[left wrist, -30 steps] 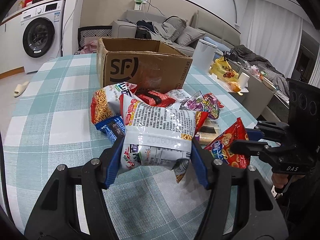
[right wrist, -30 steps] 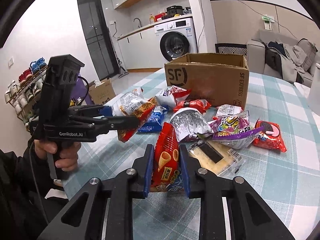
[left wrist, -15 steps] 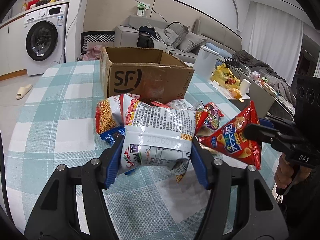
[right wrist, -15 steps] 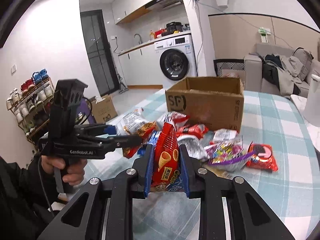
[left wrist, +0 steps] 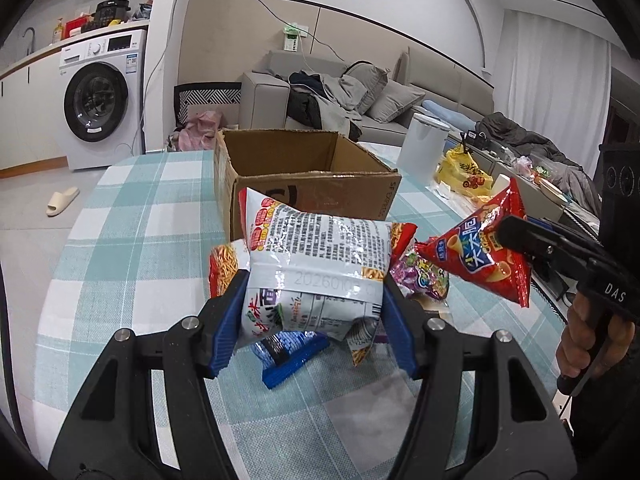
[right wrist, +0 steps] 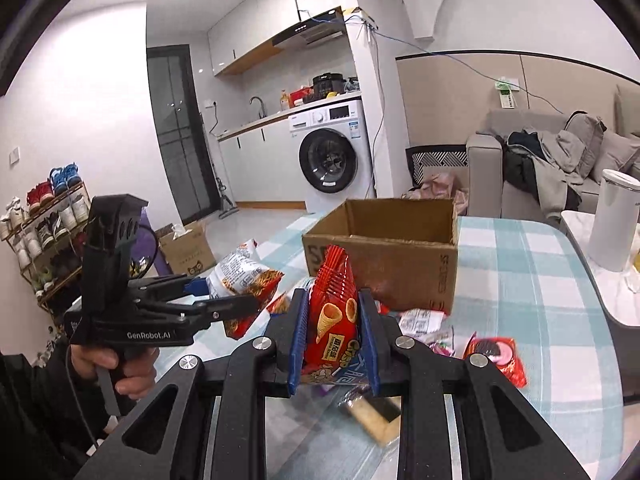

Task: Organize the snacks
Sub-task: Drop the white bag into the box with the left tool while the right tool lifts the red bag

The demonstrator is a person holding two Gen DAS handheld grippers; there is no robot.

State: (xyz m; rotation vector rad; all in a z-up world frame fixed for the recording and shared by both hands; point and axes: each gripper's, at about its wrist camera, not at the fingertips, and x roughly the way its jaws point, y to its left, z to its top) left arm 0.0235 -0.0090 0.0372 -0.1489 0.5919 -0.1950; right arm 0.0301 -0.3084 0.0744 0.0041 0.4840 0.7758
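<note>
My left gripper (left wrist: 314, 312) is shut on a white noodle snack bag (left wrist: 316, 264) and holds it in the air in front of the open cardboard box (left wrist: 304, 176). My right gripper (right wrist: 334, 340) is shut on a red cone-crisp bag (right wrist: 334, 320), also lifted, short of the box (right wrist: 384, 256). Each gripper shows in the other view: the right one with its red bag (left wrist: 480, 256) at the right, the left one with its bag (right wrist: 244, 276) at the left. Other snacks lie on the checked table (left wrist: 132, 240): a blue pack (left wrist: 292, 356), a purple candy bag (left wrist: 424, 276), a red cookie pack (right wrist: 496, 356).
A white kettle (right wrist: 612, 220) stands at the table's right edge. A yellow bag (left wrist: 464, 176) lies on a side table to the right. A washing machine (left wrist: 100, 100) and a sofa (left wrist: 360, 96) stand beyond the table.
Both grippers have lifted their bags off the table and risen toward the box; the box's open top now shows in both views.
</note>
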